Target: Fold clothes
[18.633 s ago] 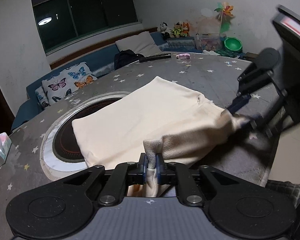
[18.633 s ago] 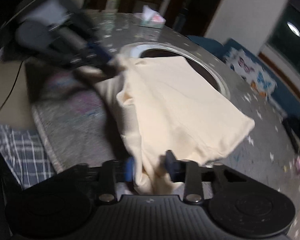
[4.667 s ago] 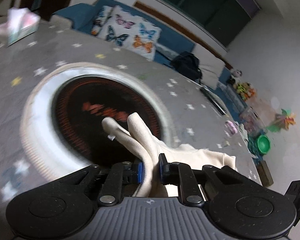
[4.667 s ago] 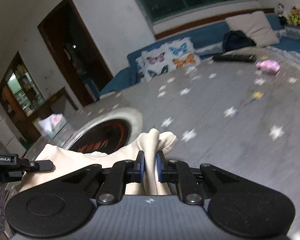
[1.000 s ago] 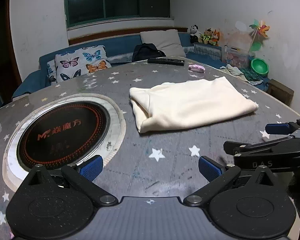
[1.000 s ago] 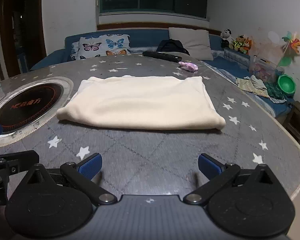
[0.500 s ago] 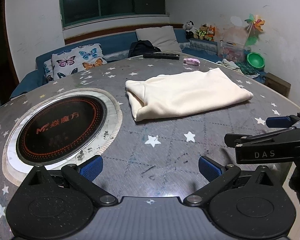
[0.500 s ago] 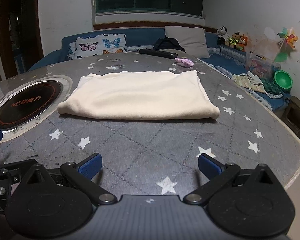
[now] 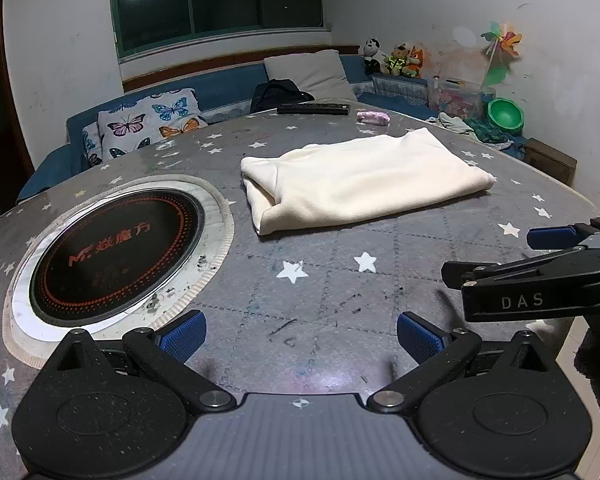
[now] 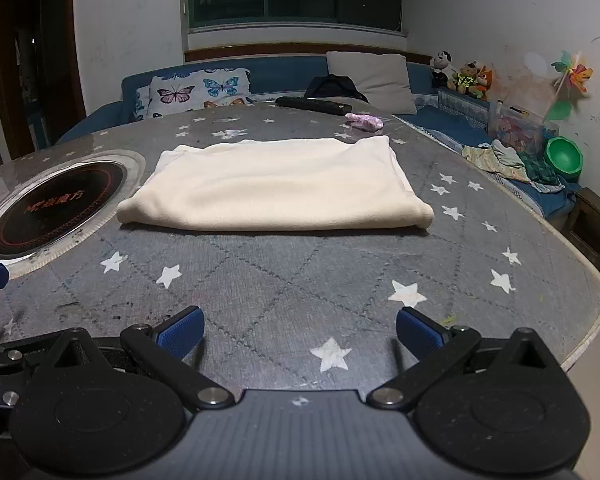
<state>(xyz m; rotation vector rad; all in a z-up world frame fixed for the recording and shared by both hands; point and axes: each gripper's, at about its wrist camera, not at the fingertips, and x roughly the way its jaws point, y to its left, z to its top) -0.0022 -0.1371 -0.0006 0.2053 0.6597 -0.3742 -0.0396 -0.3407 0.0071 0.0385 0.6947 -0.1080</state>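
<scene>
A cream garment (image 9: 364,178) lies folded into a flat rectangle on the grey star-patterned table (image 9: 320,292), and the right wrist view shows the same cream garment (image 10: 276,184) straight ahead. My left gripper (image 9: 302,334) hangs open near the table's front edge, well short of the cloth, with nothing between its blue pads. My right gripper (image 10: 300,330) is open too and holds nothing. In the left wrist view the right gripper appears as a black tool marked DAS at the right edge.
A round black hotplate (image 9: 116,244) with a white rim is set into the table left of the garment. A black remote (image 9: 314,109) and a small pink object (image 9: 374,117) lie at the far side. A blue sofa with a butterfly cushion (image 10: 198,90) stands behind.
Both grippers have drawn back from the folded garment toward the table's front edge over the last second. They stay open, and the garment has not moved.
</scene>
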